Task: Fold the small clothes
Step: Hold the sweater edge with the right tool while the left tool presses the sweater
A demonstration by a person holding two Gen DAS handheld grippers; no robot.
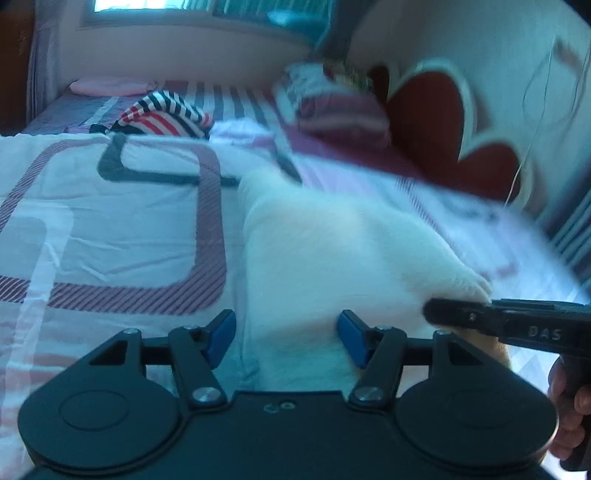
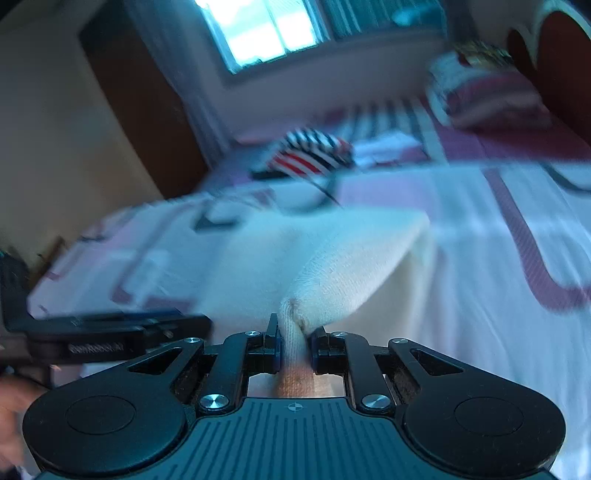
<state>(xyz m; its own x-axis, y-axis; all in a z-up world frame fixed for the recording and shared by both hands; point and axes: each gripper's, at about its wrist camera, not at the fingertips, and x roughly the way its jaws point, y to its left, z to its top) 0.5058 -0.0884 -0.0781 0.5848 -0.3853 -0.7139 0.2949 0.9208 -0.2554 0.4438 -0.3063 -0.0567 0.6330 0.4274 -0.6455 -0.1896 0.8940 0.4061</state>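
A small white knit garment (image 1: 332, 251) lies on the bed's patterned quilt (image 1: 110, 221). My left gripper (image 1: 286, 334) is open, its blue pads on either side of the garment's near edge, not closed on it. My right gripper (image 2: 294, 349) is shut on a bunched corner of the white garment (image 2: 343, 266) and lifts it off the quilt. The right gripper also shows in the left wrist view (image 1: 480, 317) at the garment's right corner. The left gripper shows at the left of the right wrist view (image 2: 110, 332).
A striped red, white and black garment (image 1: 166, 114) lies farther back on the bed. Folded bedding and pillows (image 1: 332, 107) are piled near the red headboard (image 1: 436, 122) at the right. A window (image 2: 258, 33) and a dark wardrobe (image 2: 140, 103) are behind.
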